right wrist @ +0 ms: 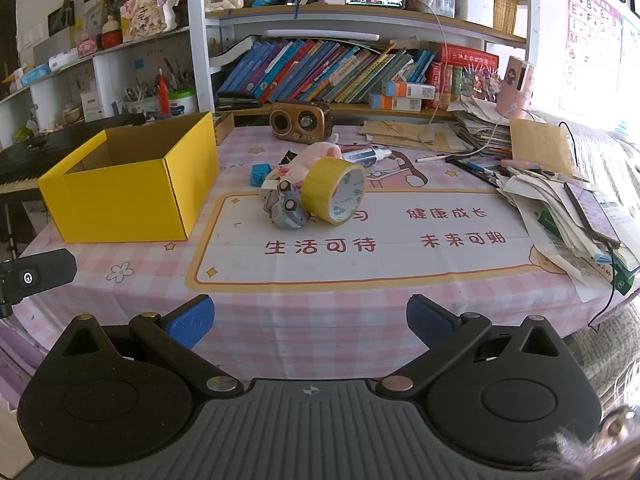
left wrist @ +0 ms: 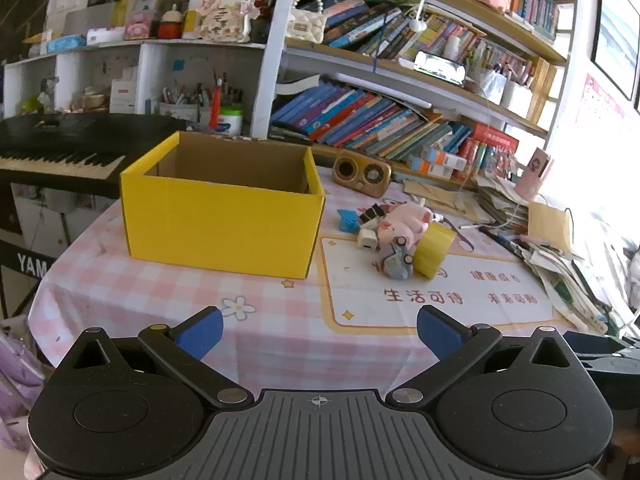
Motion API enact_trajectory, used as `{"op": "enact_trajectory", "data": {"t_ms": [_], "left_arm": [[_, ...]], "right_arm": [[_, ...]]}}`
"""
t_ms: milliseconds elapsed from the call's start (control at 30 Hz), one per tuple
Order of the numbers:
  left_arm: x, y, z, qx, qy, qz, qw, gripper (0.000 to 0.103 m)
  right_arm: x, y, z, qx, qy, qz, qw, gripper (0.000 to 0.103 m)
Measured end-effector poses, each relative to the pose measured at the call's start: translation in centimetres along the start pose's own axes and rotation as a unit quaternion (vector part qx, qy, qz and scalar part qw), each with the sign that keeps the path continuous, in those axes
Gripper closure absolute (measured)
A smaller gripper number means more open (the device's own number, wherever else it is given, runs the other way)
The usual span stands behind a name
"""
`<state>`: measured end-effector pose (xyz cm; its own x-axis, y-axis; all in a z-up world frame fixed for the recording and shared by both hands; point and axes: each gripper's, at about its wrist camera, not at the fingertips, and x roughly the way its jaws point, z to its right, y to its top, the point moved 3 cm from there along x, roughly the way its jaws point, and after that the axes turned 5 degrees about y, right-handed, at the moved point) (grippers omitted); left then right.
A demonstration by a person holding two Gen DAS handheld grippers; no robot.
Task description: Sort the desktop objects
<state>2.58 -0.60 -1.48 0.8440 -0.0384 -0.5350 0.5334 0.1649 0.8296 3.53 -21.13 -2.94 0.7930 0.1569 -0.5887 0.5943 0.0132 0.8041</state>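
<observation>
An open yellow cardboard box (left wrist: 224, 216) (right wrist: 128, 192) stands on the left of the pink checked tablecloth (left wrist: 280, 340) (right wrist: 320, 320). To its right lies a small heap: a yellow tape roll (left wrist: 434, 250) (right wrist: 334, 190) on its side, a pink plush toy (left wrist: 404, 220) (right wrist: 316, 158), a grey toy car (left wrist: 398, 262) (right wrist: 288, 208), a white charger (left wrist: 368, 240), a blue block (left wrist: 348, 221) (right wrist: 260, 174). My left gripper (left wrist: 320, 332) hovers open at the table's near edge, nothing between its blue pads. My right gripper (right wrist: 310, 320) is open too, short of the heap.
A brown retro radio (left wrist: 362, 172) (right wrist: 300, 120) sits behind the heap. Piled papers, pens and a phone (right wrist: 592, 216) crowd the table's right side. A black keyboard piano (left wrist: 60, 156) stands left of the table. Bookshelves rise behind. The other gripper's body (right wrist: 36, 276) shows at the left edge.
</observation>
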Motion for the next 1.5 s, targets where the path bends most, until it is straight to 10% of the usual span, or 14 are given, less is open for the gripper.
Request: {"op": "enact_trajectory", "data": {"t_ms": [1500], "left_arm": [[-0.1, 0.8, -0.8, 0.008, -0.012, 0.023, 0.9996, 0.0]], "right_arm": [[0.4, 0.2, -0.7, -0.003, 0.014, -0.001, 1.0, 0.0]]}}
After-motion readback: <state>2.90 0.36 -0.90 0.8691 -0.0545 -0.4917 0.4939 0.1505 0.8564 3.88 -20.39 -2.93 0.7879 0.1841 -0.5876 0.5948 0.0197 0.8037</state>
